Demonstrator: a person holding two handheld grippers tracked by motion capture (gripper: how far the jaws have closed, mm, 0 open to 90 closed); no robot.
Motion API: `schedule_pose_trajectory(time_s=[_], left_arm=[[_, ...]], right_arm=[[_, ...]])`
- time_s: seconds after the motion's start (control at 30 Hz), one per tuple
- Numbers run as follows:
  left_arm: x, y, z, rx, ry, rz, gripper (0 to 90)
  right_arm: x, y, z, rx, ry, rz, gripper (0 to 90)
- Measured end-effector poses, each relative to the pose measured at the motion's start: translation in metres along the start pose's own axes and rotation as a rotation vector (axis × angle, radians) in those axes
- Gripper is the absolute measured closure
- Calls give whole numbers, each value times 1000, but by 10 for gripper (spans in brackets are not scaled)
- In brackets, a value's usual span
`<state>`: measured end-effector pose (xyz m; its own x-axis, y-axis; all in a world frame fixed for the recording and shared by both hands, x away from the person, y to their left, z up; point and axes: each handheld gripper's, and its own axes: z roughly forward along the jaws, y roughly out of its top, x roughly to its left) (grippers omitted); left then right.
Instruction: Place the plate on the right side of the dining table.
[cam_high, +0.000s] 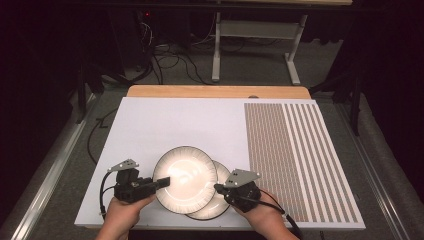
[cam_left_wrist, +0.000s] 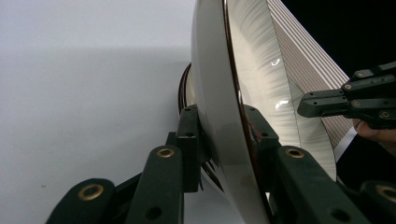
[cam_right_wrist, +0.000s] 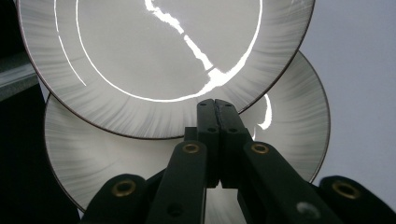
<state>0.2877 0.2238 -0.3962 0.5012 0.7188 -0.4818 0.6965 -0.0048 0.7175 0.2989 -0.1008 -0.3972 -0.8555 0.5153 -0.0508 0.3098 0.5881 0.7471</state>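
Two white plates with dark rims overlap near the front of the white mat (cam_high: 165, 125). The upper plate (cam_high: 185, 179) is tilted up, and my left gripper (cam_high: 165, 181) is shut on its left rim. In the left gripper view the jaws (cam_left_wrist: 219, 126) clamp the upper plate's rim (cam_left_wrist: 210, 70) from both sides, and the lower plate (cam_left_wrist: 184, 88) peeks out behind. The lower plate (cam_high: 222, 200) lies flat on the mat. My right gripper (cam_high: 217, 188) is shut with nothing between its jaws, its tips (cam_right_wrist: 215, 103) at the near edge of the upper plate (cam_right_wrist: 163, 56), above the lower plate (cam_right_wrist: 93, 158).
The mat's right part carries a printed grid and stripes (cam_high: 300, 150). A wooden table edge (cam_high: 215, 91) shows beyond the mat. On the floor behind stand a white table frame (cam_high: 255, 45) and cables (cam_high: 170, 60).
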Motion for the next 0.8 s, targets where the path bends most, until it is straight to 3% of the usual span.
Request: schedule_pose_trajectory(time_s=[0.23, 0.4, 0.63, 0.8], left_arm=[[-1, 0, -1, -17, -4, 3, 737], [-2, -1, -3, -83, -19, 4, 770], [-9, -1, -5, -121, -12, 56, 786], [-9, -1, -8, -154, -2, 60, 795]], right_arm=[[-6, 0, -13, -43, -4, 14, 854], [-11, -2, -23, -75, -37, 39, 770], [-22, -7, -36, -116, -62, 73, 723], [-31, -11, -53, -151, -101, 99, 677]])
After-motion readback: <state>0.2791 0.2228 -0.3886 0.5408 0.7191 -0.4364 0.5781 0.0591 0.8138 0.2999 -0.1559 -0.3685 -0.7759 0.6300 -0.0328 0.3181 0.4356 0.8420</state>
